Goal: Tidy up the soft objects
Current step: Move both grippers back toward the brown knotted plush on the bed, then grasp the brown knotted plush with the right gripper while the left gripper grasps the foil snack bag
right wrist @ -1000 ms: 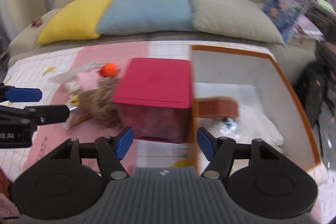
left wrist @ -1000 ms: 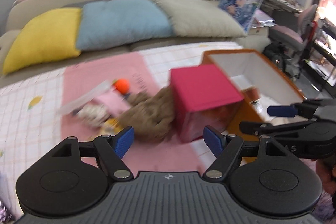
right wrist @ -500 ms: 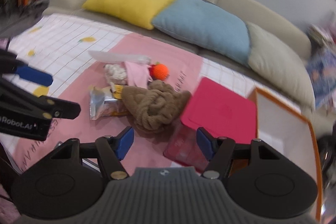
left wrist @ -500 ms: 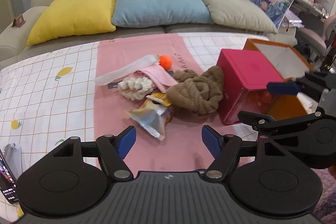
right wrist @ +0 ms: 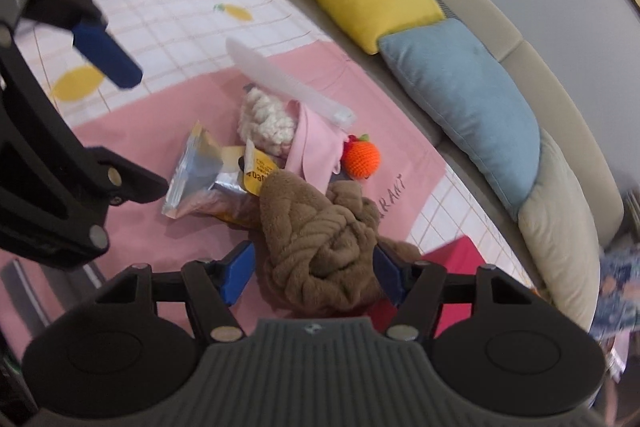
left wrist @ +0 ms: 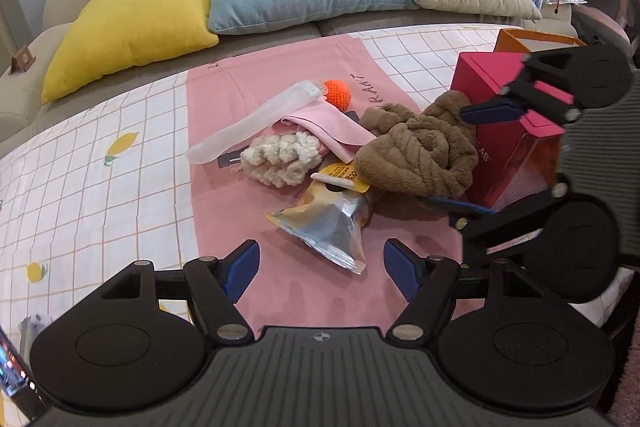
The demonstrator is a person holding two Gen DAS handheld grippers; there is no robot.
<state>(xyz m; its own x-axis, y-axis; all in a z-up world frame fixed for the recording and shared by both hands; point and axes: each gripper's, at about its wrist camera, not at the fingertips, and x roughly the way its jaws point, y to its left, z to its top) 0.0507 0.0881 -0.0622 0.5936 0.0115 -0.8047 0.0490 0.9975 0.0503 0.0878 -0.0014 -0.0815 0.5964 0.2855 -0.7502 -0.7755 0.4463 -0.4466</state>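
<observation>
The right claw [right wrist: 312, 269], jaws apart, straddles the brown knotted plush [right wrist: 324, 239] lying mid-mat on the pink mat [left wrist: 280, 267] against the red box [left wrist: 508, 131], apparently positioned for a grasp, while the left claw [left wrist: 320, 263] hovers apart and empty.

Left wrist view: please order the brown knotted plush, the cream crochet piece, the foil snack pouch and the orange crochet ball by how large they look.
1. brown knotted plush
2. foil snack pouch and cream crochet piece: look alike, so unranked
3. orange crochet ball, though farthest from the camera
</observation>
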